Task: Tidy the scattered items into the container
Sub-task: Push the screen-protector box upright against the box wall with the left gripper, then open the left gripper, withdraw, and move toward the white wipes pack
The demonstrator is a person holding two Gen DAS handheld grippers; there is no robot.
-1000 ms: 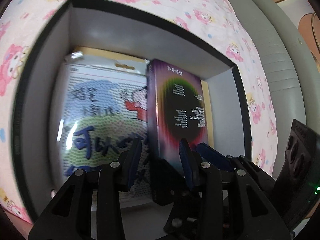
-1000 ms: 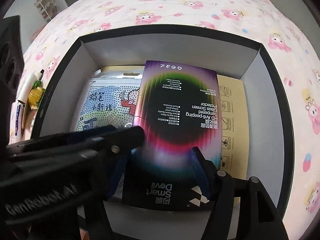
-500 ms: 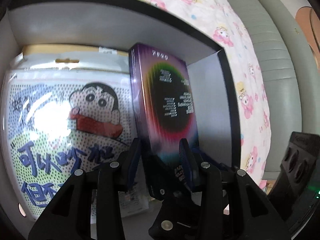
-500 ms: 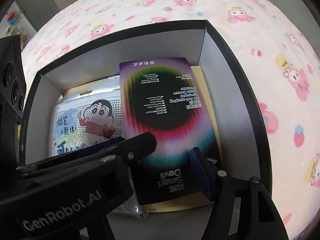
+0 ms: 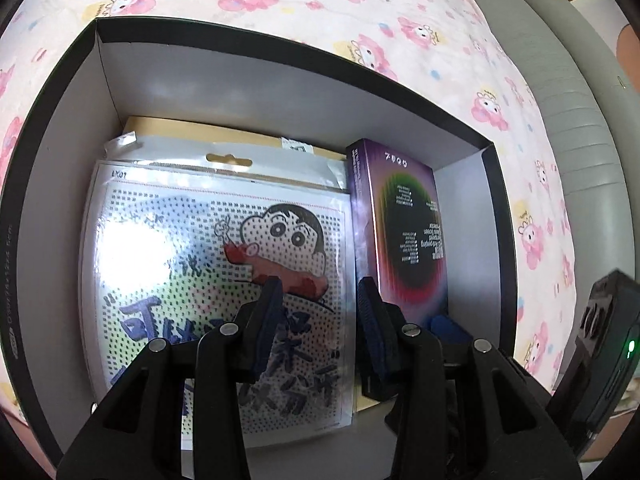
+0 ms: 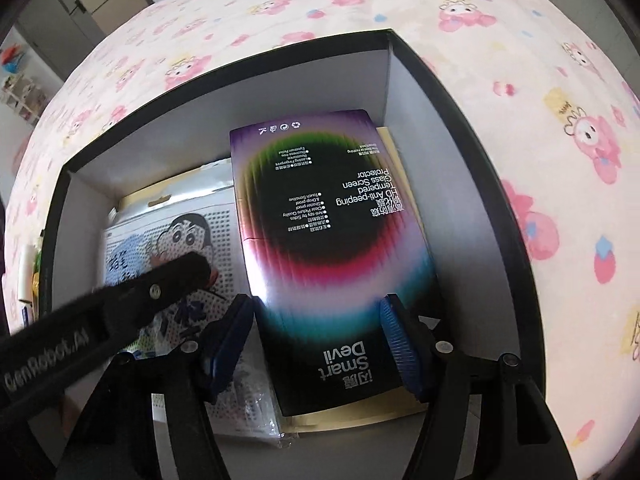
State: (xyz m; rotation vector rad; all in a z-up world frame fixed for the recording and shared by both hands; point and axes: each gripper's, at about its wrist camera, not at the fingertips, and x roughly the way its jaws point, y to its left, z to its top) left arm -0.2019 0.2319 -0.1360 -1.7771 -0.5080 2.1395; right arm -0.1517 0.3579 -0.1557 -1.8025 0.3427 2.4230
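the step in hand looks like the placing of the screen protector box [image 6: 336, 248] into the black storage box [image 6: 460, 128], which sits on a pink cartoon-print bedsheet [image 6: 520, 60]. the purple-and-black carton, printed "smart devil" and "tempered glass screen protector", lies flat against the right inner wall of the container, on top of a tan cardboard envelope [image 6: 394, 148] that covers the floor. beside it on the left, touching or nearly so, lies the cartoon bead kit packet [image 5: 224, 280] in its glossy plastic sleeve.

the right gripper [image 6: 316, 344] has its blue pads either side of the carton's near end. the right pad sits at the carton's edge, the left pad seems a little off it, so the jaws look spread or just easing; i cannot tell for sure whether any pinch remains. the left gripper [image 5: 318, 320] hangs over the bead kit with its jaws apart and nothing between them.

my judgement is that the carton is already resting in place, so the next move calls for parting the right jaws fully and lifting straight up without dragging the carton. a few small items [image 6: 30, 276] are visible outside the container's left wall; they are too small to name, but probably come next.
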